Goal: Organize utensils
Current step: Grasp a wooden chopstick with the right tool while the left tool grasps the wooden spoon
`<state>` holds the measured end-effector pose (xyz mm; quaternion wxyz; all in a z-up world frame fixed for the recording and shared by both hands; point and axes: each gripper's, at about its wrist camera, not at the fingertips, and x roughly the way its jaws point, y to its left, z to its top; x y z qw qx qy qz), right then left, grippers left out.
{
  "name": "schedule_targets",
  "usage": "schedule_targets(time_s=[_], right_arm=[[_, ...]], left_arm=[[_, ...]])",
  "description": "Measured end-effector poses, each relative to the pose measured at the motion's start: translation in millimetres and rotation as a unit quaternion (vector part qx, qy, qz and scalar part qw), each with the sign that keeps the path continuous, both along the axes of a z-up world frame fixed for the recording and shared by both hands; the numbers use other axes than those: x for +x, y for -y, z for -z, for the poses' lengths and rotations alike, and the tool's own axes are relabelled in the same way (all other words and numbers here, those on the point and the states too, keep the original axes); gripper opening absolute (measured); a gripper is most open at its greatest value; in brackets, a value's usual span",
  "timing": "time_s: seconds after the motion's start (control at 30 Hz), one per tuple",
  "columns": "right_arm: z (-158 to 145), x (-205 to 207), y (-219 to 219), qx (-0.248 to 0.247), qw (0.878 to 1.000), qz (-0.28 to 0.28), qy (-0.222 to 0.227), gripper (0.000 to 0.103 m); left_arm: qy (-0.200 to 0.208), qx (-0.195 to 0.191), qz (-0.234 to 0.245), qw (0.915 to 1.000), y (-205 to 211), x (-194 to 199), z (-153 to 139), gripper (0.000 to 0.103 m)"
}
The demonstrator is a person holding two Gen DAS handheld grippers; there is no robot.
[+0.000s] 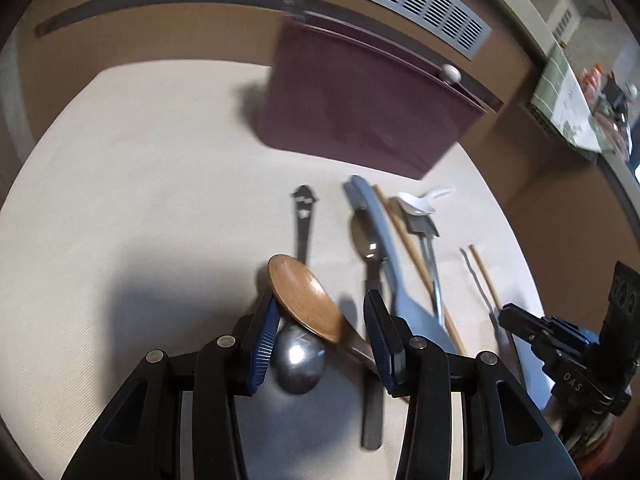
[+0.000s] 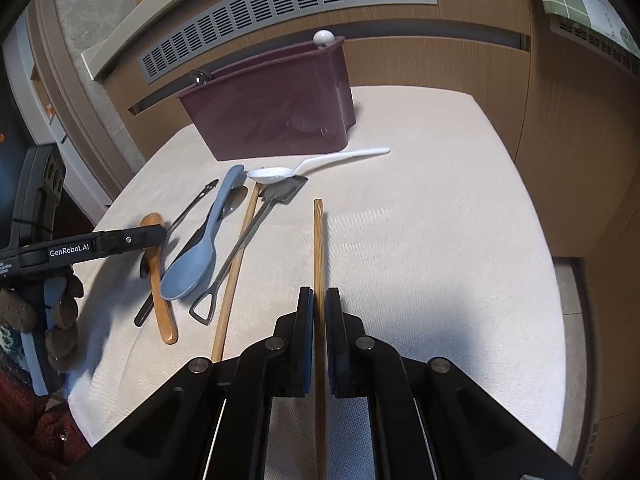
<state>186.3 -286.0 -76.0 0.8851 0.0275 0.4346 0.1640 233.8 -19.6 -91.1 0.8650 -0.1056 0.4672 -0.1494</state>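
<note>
My left gripper [image 1: 322, 320] is open, its jaws on either side of a wooden spoon [image 1: 306, 298] whose bowl lies over a metal ladle-like spoon [image 1: 298, 362]. In the right wrist view the left gripper [image 2: 154, 236] hovers over the wooden spoon [image 2: 162, 300]. My right gripper [image 2: 316, 300] is shut on a wooden chopstick [image 2: 319, 248], which points forward above the cloth. A maroon utensil holder [image 2: 272, 108] stands at the back; it also shows in the left wrist view [image 1: 360, 108].
On the white cloth [image 2: 440, 220] lie a blue plastic spoon [image 2: 200, 252], a second chopstick [image 2: 236, 264], a metal shovel-shaped utensil [image 2: 252, 232], a white plastic spoon [image 2: 320, 164] and dark metal spoons [image 1: 370, 264]. A wooden cabinet with a vent [image 2: 288, 4] stands behind.
</note>
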Motion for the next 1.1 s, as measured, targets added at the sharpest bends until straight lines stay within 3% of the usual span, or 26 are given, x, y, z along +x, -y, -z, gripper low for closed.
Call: schedule_targets(time_s=[0.37,0.53,0.7,0.83,0.93,1.1], right_arm=[[1,-1,3,-0.001,1.000,0.009,-0.002,0.006],[2,0,4,-0.001,1.000,0.013,-0.003,0.006],[4,0,3,-0.002,1.000,0.013,-0.005,0.006],[4,0,2,-0.004,1.000,0.012,-0.005,0.006],[4,2,2,-0.005,1.000,0.011,-0.007,0.006],[4,1,2,-0.005,1.000,0.009,-0.007,0.006]], left_arm=[[0.031,0.085,0.021,0.9957,25,-4,1,0.044],[0.035,0.093,0.029,0.9947,21,-8,0,0.045],[0.028,0.085,0.024,0.9957,12,-13,-3,0.045],[-0.001,0.024,0.038,0.9990,5,-13,-5,0.045],[-0.014,0.003,0.028,0.9995,1,-4,-3,0.042],[-0.022,-0.001,0.012,0.9997,4,9,-2,0.040]])
